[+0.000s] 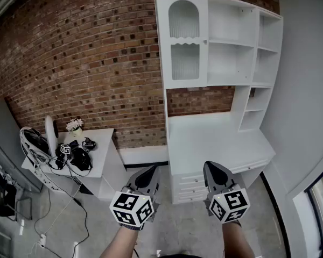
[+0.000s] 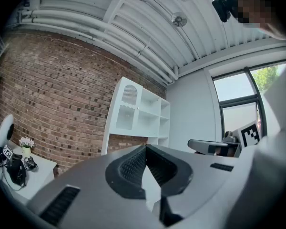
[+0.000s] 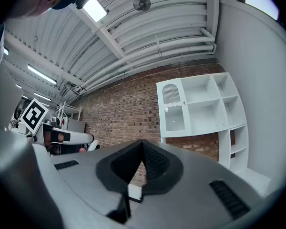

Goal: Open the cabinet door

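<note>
- The left gripper (image 1: 152,170) is held low at the near edge of the head view. It points towards the far wall, and its jaws are pressed together with nothing between them.
- The right gripper (image 1: 212,166) is held beside it, a little apart. Its jaws are also closed tip to tip and it carries nothing.
- The cabinet door (image 1: 182,39) is far from both grippers, high up at the top left of a white shelf unit (image 1: 269,63). It has an arched ribbed panel above a second ribbed panel.
- The door lies closed against the unit, with a small knob (image 1: 205,42) on its right edge.
- To the right of the door are open shelves, and below them is a white desk top (image 1: 215,138) with drawers (image 1: 191,184) under it.
- The unit stands against a brick wall (image 1: 97,63), just ahead of the grippers.
- A small table (image 1: 105,160) stands to the left against the same wall. On it are flowers (image 1: 74,124) and a tangle of black cables (image 1: 78,157).
- Neither gripper touches the furniture; both hang above the grey floor (image 1: 177,224).
</note>
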Available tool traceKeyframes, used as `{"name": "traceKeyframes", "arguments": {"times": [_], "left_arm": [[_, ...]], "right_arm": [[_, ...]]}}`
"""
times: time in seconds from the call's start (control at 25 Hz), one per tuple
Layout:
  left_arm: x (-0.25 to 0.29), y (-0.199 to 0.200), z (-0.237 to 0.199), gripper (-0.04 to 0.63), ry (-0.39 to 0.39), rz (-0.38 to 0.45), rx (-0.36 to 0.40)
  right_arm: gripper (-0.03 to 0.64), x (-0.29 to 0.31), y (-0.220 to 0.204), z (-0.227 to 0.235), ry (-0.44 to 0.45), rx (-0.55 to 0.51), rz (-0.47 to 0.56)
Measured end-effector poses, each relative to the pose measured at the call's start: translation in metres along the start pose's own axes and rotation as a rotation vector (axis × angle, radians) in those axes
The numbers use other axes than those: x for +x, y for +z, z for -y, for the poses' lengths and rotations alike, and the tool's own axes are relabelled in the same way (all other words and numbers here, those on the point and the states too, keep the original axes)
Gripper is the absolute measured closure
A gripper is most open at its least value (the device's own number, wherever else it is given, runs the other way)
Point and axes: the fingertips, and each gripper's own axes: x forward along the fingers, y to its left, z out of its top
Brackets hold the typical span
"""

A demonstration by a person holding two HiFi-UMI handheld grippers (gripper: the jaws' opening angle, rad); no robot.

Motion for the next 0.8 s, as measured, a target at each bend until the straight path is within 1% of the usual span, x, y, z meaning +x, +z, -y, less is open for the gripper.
{"name": "traceKeyframes", "arguments": {"times": [0.2,0.4,0.6,0.8], "left_arm": [[-0.001,0.002,0.006,0.592,-0.005,-0.006,0.003],[-0.001,0.000,0.007,0.591,-0.002,-0.005,0.002],[0.001,0.005,0.009,0.592,0.002,-0.001,-0.004],[0.002,0.011,0.014,0.592,0.011,-0.003,-0.015]], "right_arm": [[0.615,-0.002,0.005,-0.001,0.003,-0.004,0.006],[0.615,-0.002,0.000,-0.003,0.014,-0.002,-0.001],[0.615,-0.003,0.003,0.001,0.047,0.042,-0.009],[0.615,-0.013,0.017,0.019,0.050,0.078,0.009]]}}
